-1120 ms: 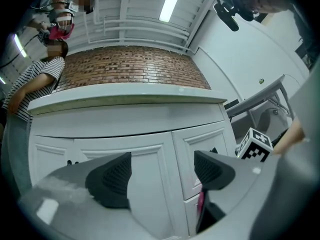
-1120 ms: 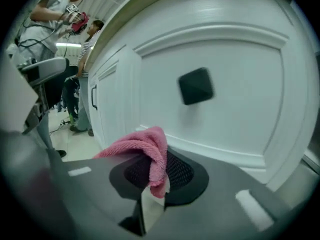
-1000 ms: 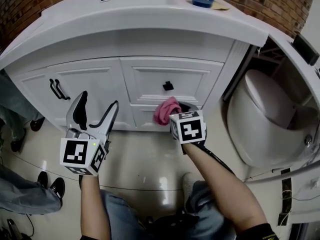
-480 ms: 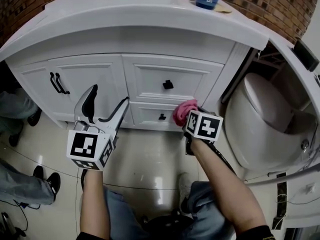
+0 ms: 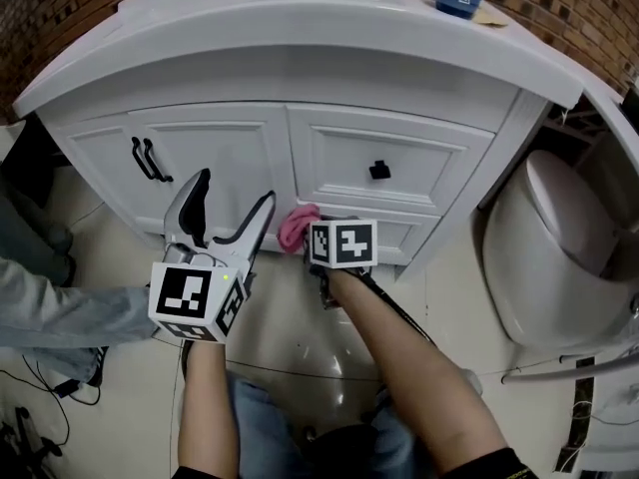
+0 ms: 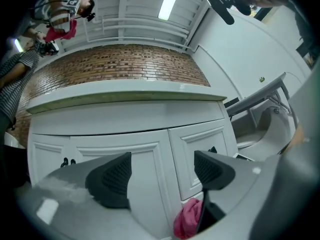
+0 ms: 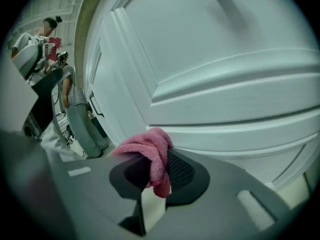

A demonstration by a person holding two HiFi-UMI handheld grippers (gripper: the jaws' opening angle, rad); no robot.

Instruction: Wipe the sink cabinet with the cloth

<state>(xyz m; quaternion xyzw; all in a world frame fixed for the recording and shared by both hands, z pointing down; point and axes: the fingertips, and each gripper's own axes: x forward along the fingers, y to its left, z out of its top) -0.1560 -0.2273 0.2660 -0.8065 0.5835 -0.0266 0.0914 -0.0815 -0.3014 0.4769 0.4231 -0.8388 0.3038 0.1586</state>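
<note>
Low on the white panelled sink cabinet (image 5: 230, 158), by the left edge of its bottom drawer front, the right gripper (image 7: 157, 171) has its jaws pressed together on a bunched pink terry cloth (image 7: 150, 149), which is held up against the painted panel. At 9 o'clock from it, the left gripper (image 6: 162, 171) hovers with its jaws spread wide and nothing between them, facing the cabinet door. A white toilet (image 5: 559, 247) stands at 3 o'clock.
</note>
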